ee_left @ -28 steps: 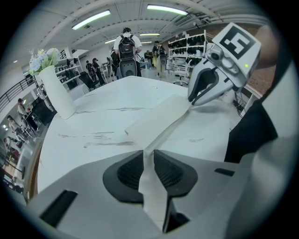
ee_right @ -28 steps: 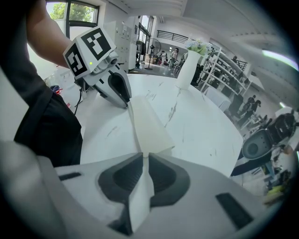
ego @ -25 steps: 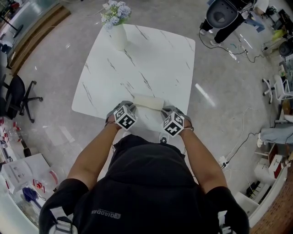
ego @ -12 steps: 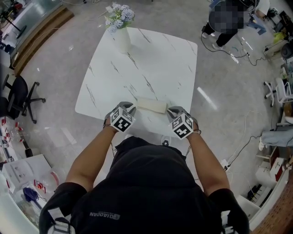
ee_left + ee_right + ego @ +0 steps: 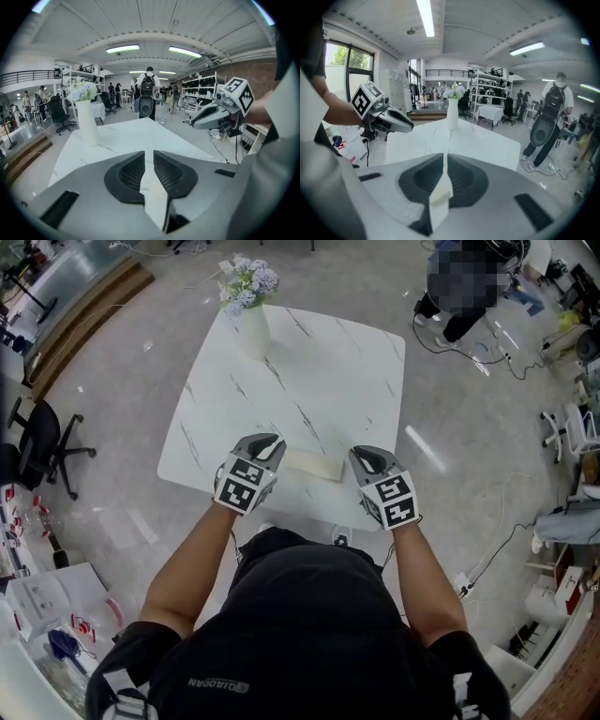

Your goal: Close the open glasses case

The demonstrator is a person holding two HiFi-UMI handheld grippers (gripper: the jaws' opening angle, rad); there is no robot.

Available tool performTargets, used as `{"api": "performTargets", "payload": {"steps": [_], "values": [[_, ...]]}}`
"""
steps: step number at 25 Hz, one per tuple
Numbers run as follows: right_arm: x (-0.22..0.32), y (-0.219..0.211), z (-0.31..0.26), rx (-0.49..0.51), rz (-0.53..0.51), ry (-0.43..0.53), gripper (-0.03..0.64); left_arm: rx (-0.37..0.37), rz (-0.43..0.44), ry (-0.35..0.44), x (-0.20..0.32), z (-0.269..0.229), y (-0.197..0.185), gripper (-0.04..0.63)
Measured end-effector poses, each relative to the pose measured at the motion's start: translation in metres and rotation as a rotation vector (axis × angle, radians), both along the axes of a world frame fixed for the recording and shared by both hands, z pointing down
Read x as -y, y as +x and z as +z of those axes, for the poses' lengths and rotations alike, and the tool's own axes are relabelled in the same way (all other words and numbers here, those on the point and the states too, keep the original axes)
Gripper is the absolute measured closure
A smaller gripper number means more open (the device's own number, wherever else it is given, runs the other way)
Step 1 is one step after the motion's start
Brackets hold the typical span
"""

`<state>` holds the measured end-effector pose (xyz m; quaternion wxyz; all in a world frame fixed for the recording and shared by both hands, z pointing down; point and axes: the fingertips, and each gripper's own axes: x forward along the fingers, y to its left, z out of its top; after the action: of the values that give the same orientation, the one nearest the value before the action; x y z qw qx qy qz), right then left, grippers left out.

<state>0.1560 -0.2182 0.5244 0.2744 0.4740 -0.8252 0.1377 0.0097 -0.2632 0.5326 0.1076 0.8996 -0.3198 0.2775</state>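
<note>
The cream glasses case (image 5: 313, 465) lies near the front edge of the white marble table (image 5: 319, 371); it looks like a low flat block with its lid down. My left gripper (image 5: 271, 442) hovers just left of the case, jaws a narrow gap apart with nothing between them. To the case's right, my right gripper (image 5: 359, 457) is shut and empty. Neither touches the case. The case is hidden in both gripper views. The left gripper view shows the right gripper (image 5: 202, 121) off to its right, and the right gripper view shows the left gripper (image 5: 404, 123).
A white vase of pale flowers (image 5: 251, 324) stands at the table's far left corner. A person (image 5: 464, 287) stands beyond the far right corner, with cables on the floor there. An office chair (image 5: 37, 442) is off to the left.
Both grippers have drawn back from the ends of the case and moved apart, the right one farther right. The case stays where it was on the table.
</note>
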Motion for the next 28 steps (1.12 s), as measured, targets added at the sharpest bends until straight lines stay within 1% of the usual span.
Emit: {"api": "performTargets", "payload": {"steps": [6, 8, 12, 17, 20, 28], "values": [[0.011, -0.002, -0.072, 0.158, 0.06, 0.143, 0.592, -0.178, -0.045, 0.106, 0.013, -0.079, 0.006, 0.552], [0.011, -0.003, -0.089, 0.195, 0.067, 0.181, 0.592, -0.215, -0.046, 0.139, 0.013, -0.1, 0.008, 0.564], [0.004, -0.005, -0.112, 0.247, 0.066, 0.235, 0.601, -0.228, -0.03, 0.191, 0.003, -0.122, 0.009, 0.591], [-0.006, -0.001, -0.131, 0.322, 0.076, 0.289, 0.615, -0.256, -0.027, 0.221, -0.009, -0.138, 0.005, 0.591], [-0.011, 0.003, -0.135, 0.314, 0.074, 0.323, 0.615, -0.266, -0.032, 0.248, -0.013, -0.146, 0.002, 0.591], [-0.017, 0.003, -0.136, 0.297, 0.086, 0.335, 0.615, -0.26, -0.037, 0.263, -0.017, -0.148, -0.001, 0.591]]}}
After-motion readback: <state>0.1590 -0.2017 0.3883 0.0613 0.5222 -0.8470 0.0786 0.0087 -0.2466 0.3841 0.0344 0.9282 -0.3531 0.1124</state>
